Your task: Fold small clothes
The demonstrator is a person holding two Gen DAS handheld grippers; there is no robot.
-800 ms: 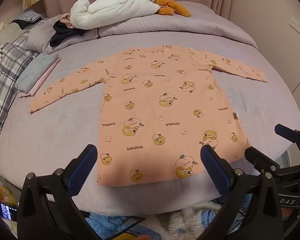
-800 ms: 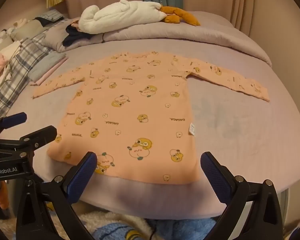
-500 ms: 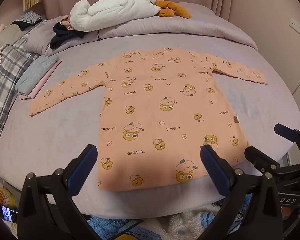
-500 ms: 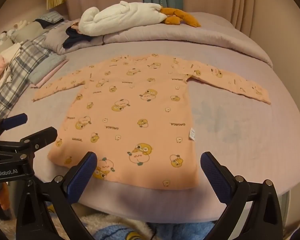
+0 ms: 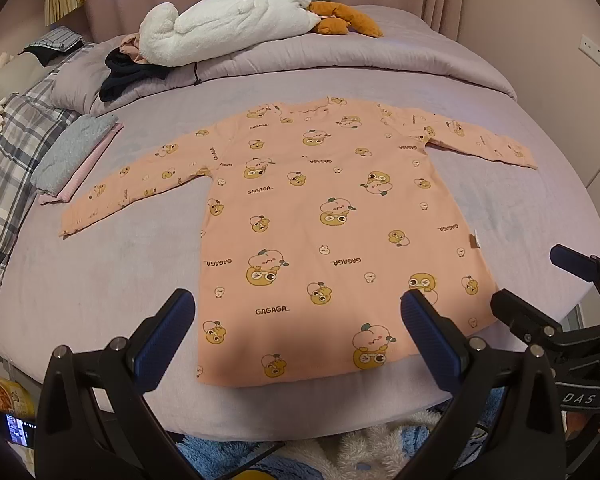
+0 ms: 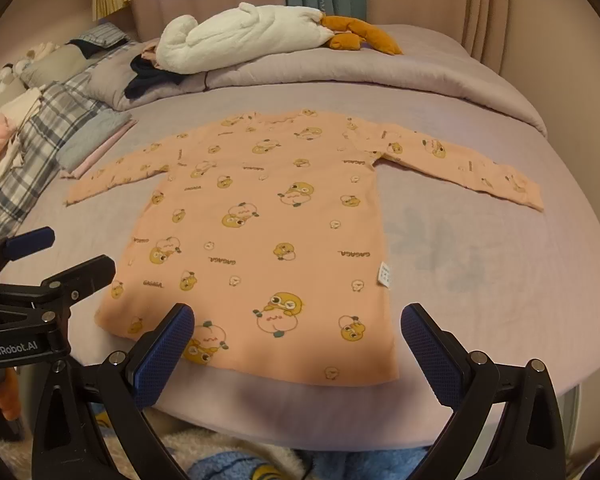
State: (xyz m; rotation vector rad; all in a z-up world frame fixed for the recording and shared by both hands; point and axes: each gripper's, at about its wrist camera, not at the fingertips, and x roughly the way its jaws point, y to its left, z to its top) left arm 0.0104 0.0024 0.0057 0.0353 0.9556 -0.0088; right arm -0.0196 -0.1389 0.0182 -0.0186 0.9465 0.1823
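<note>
A small peach long-sleeved shirt (image 5: pixel 332 224) with cartoon prints lies flat on the lilac bed, both sleeves spread out, hem toward me. The same shirt (image 6: pixel 268 236) fills the middle of the right wrist view, with a white tag (image 6: pixel 385 275) on its right side seam. My left gripper (image 5: pixel 298 314) hovers open above the hem, nothing between its blue pads. My right gripper (image 6: pixel 298 326) is open too, over the hem's right half. In the left wrist view the right gripper (image 5: pixel 540 284) shows at the right edge; the left gripper (image 6: pixel 60 256) appears at the left of the right wrist view.
A folded grey and pink stack (image 5: pixel 74 158) lies left of the left sleeve. A plaid blanket (image 5: pixel 8 160) runs along the left. A rolled duvet (image 5: pixel 300 68) at the back carries a white plush (image 5: pixel 228 22), an orange toy (image 5: pixel 340 20) and dark clothes (image 5: pixel 128 76). A fluffy rug (image 6: pixel 236 458) lies below the bed edge.
Both views have drawn slightly up and back: the shirt sits a little higher and farther in the pictures. Both grippers stay open and the shirt has not moved.
</note>
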